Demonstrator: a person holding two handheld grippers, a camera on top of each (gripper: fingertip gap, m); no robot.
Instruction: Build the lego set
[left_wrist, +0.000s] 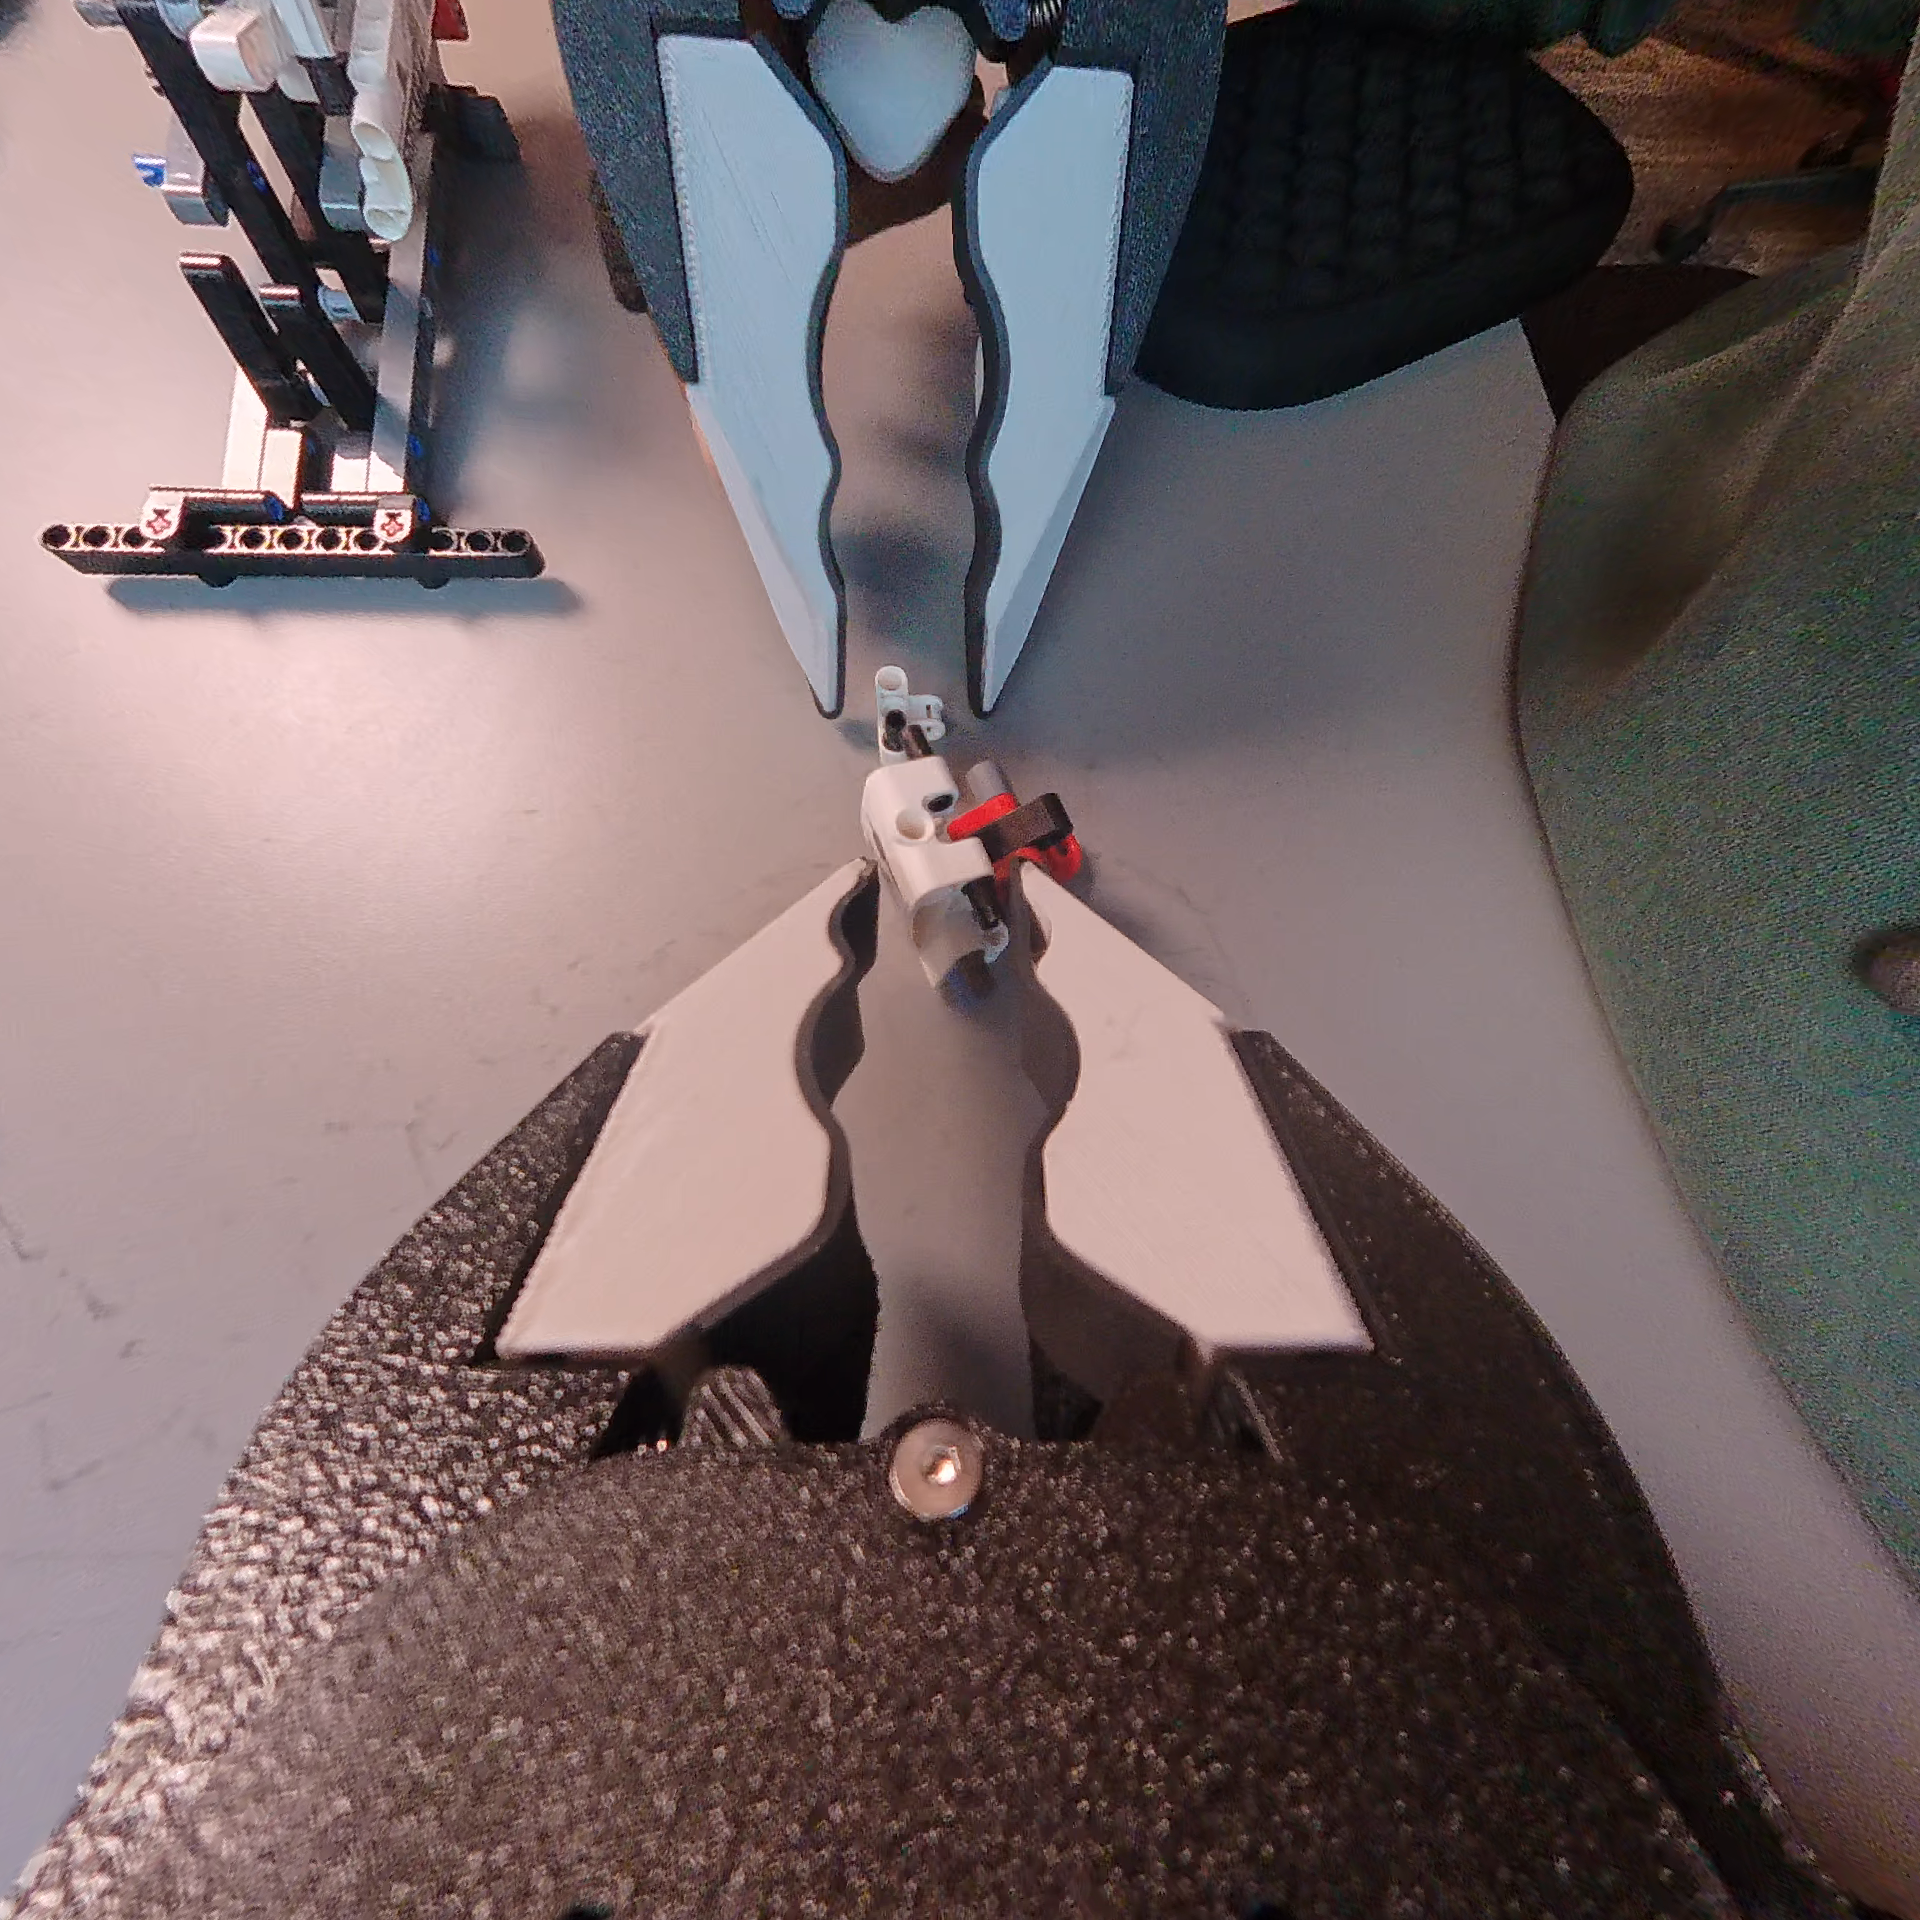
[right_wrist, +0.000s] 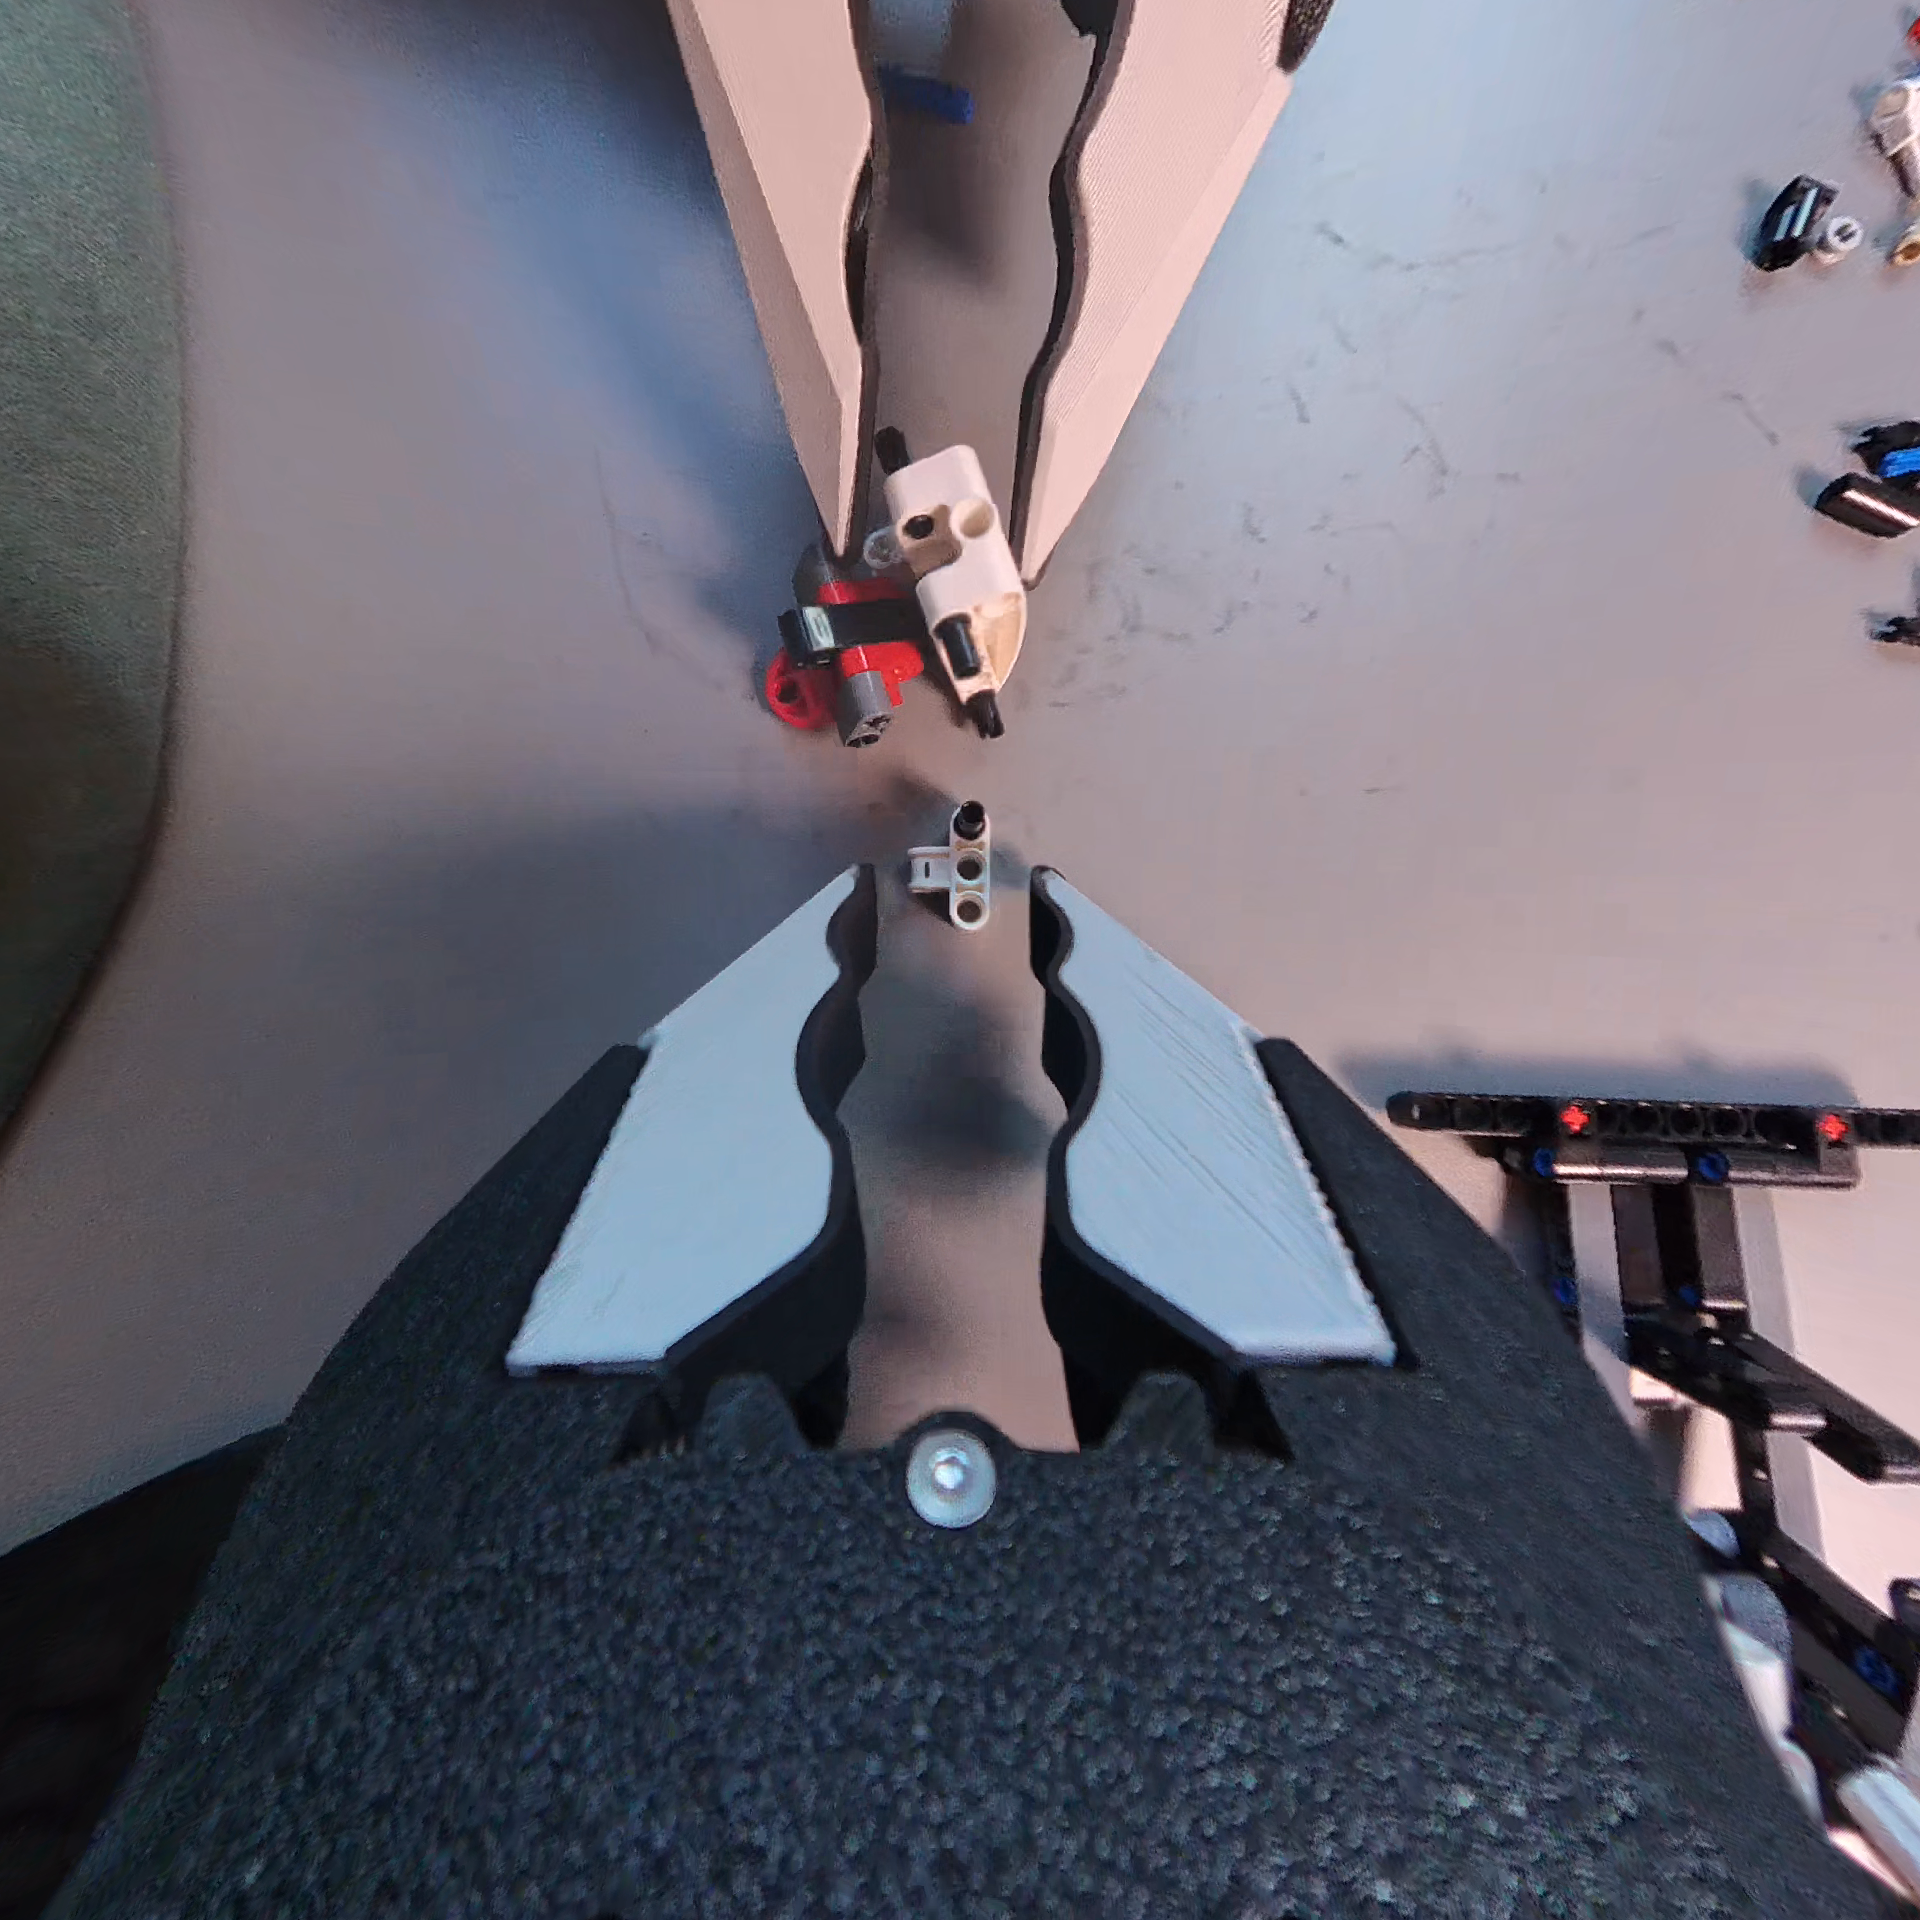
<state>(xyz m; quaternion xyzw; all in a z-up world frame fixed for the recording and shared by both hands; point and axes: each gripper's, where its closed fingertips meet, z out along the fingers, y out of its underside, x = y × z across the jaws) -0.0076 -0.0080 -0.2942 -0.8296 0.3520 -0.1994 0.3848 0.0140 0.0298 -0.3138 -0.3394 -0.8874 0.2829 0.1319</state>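
A small sub-assembly (left_wrist: 920, 831), a white block with red, black and grey parts, sits between my left gripper's (left_wrist: 951, 894) fingertips. Both fingers touch it, low over the grey table. In the right wrist view the sub-assembly (right_wrist: 956, 540) and the left gripper (right_wrist: 935, 556) show from the far side. A tiny white connector with a black pin (right_wrist: 961, 878) lies on the table between the open fingertips of my right gripper (right_wrist: 951, 873), untouched. It also shows in the left wrist view (left_wrist: 906, 717), at the right gripper's (left_wrist: 906, 709) tips. The two grippers face each other tip to tip.
The large black and white model (left_wrist: 291, 312) stands at the far left, also in the right wrist view (right_wrist: 1704, 1247). Loose small parts (right_wrist: 1797, 223) lie at the table's far right. A green padded seat (left_wrist: 1714, 831) borders the curved table edge.
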